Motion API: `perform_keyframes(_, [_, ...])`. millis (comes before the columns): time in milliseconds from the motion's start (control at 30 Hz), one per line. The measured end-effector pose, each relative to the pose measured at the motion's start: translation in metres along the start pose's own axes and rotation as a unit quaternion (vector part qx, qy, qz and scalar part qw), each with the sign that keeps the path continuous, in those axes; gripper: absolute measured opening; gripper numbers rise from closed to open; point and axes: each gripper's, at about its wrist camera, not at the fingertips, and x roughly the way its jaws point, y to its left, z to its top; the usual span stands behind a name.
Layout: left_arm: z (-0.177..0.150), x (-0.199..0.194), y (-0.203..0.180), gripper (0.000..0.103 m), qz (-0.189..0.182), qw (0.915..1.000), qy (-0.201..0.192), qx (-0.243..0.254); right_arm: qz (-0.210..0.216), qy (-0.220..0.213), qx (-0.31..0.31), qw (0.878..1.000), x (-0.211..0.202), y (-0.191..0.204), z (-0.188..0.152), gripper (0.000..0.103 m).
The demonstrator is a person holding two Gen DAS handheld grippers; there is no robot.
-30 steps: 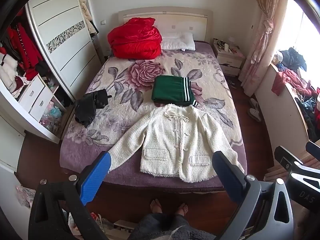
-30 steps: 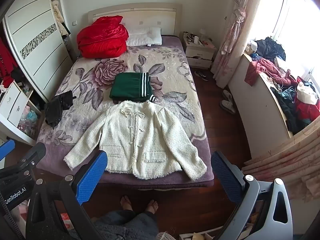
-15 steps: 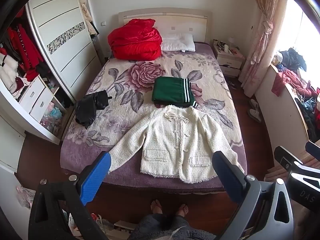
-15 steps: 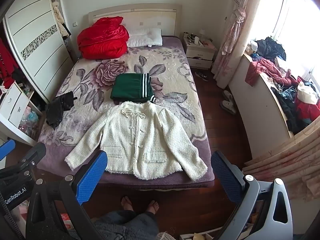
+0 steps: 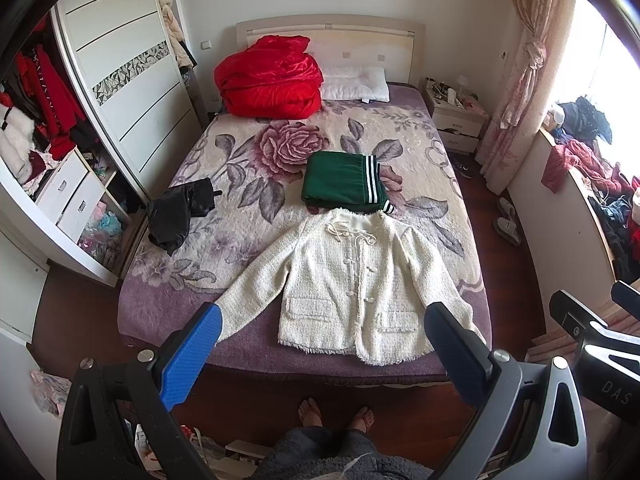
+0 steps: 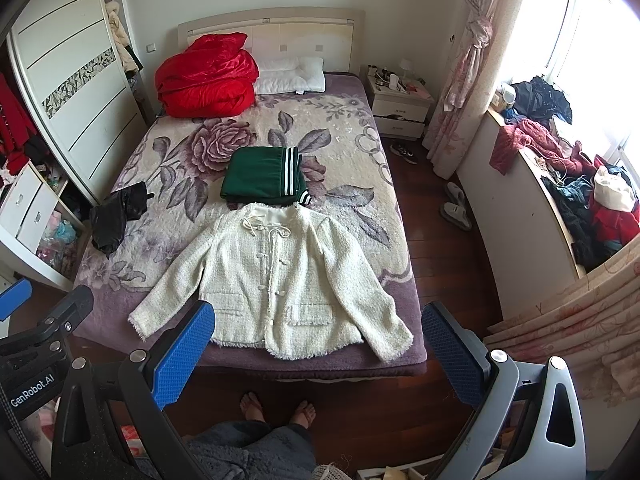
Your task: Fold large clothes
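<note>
The white jacket (image 5: 360,284) lies flat, front up, sleeves spread, at the foot edge of the bed (image 5: 160,320), ready for folding. The left gripper (image 5: 320,332) and right gripper (image 6: 316,328) hang above the floor, fingers wide apart, holding nothing.

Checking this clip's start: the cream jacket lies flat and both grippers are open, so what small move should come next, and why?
Probably lower the left gripper toward the cream jacket and its near left sleeve. The jacket lies spread, buttoned and unfolded at the bed foot; both the left and the right gripper hang open above it, holding nothing.
</note>
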Motion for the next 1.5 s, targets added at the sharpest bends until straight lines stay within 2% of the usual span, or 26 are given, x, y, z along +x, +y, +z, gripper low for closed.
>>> perform_keyframes(1500, [-0.0003, 0.0041, -0.0025, 0.103, 0.0, 1.0, -0.001, -0.002, -0.002, 0.0, -0.003, 1.0, 0.0044, 0.0052, 0.0049, 0.103])
